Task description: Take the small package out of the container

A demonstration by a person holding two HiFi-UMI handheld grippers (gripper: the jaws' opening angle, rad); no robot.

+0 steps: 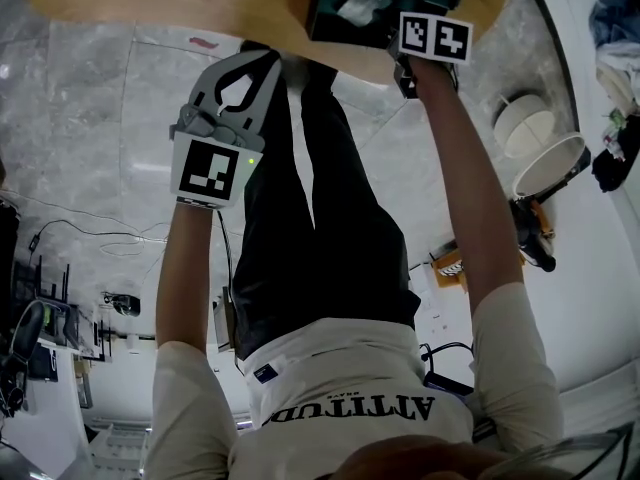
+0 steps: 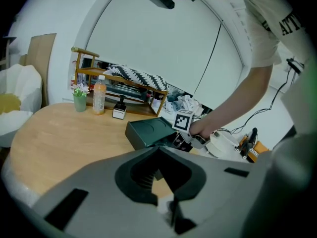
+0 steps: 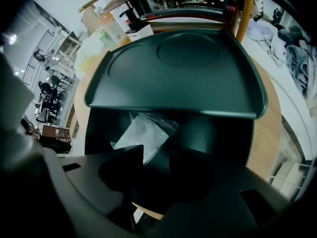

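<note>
A dark green container [image 3: 173, 73] stands on the round wooden table [image 1: 150, 3] with its lid raised. Inside lies the small package [image 3: 141, 133], a clear white bag, which the head view also shows [image 1: 362, 6]. My right gripper [image 3: 156, 148] reaches into the container's mouth. Its jaws stand open on either side of the package's near end and do not press on it. In the head view only its marker cube [image 1: 435, 36] shows. My left gripper [image 1: 265, 60] hovers at the table's near edge, left of the container [image 2: 148, 131], with its fingertips together and nothing held.
At the table's far side stand a wooden rack [image 2: 119, 90], an orange bottle [image 2: 99, 95], a green cup [image 2: 79, 102] and a small white box [image 2: 119, 112]. A round white device [image 2: 223, 143] and cables lie beyond the container. The person's legs stand below the table edge.
</note>
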